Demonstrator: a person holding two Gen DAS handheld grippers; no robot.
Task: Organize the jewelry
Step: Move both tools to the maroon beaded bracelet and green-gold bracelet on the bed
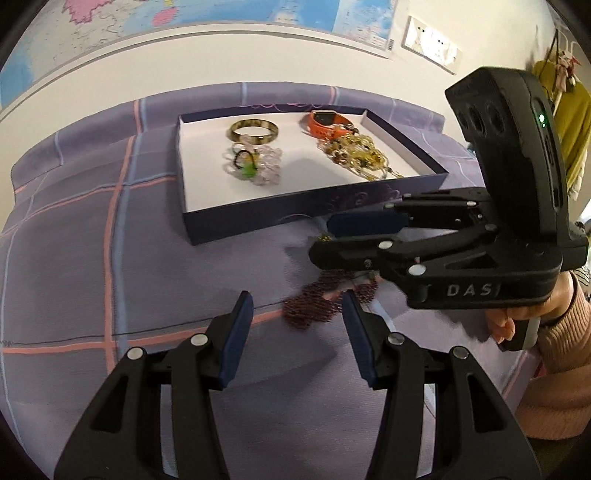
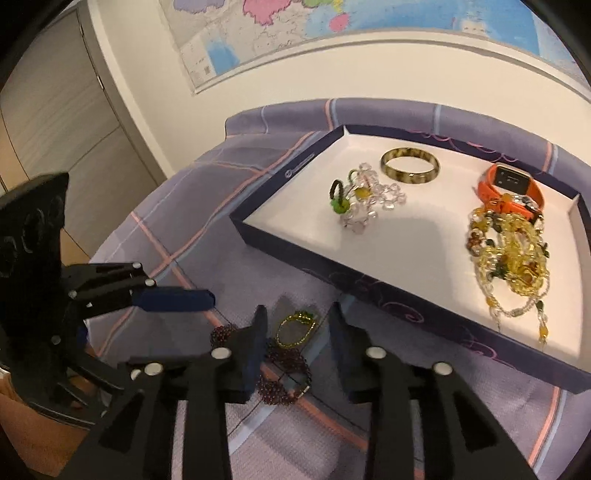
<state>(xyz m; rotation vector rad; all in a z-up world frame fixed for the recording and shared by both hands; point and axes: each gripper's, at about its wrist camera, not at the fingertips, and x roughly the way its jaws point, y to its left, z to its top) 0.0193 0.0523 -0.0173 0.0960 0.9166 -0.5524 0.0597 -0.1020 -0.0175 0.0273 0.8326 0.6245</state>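
Note:
A shallow navy box (image 1: 280, 218) (image 2: 295, 266) with a white inside holds a tortoiseshell bangle (image 1: 254, 130) (image 2: 410, 164), a clear bead bracelet with green charm (image 1: 255, 166) (image 2: 365, 203), an orange watch (image 1: 327, 122) (image 2: 511, 188) and yellow bead necklaces (image 1: 362, 155) (image 2: 513, 258). On the cloth in front lie a dark red bead strand (image 1: 314, 302) (image 2: 284, 369) and a small green-gold bracelet (image 2: 297, 326). My left gripper (image 1: 297, 314) is open beside the red strand. My right gripper (image 2: 297, 332) is open, straddling the green-gold bracelet; it also shows in the left wrist view (image 1: 325, 236).
The table carries a purple plaid cloth (image 1: 92, 258) (image 2: 177, 221). A wall with a map (image 2: 295, 33) stands behind. Wooden cabinet doors (image 2: 55, 110) are at the left, and yellow clothing (image 1: 576, 122) hangs at the right.

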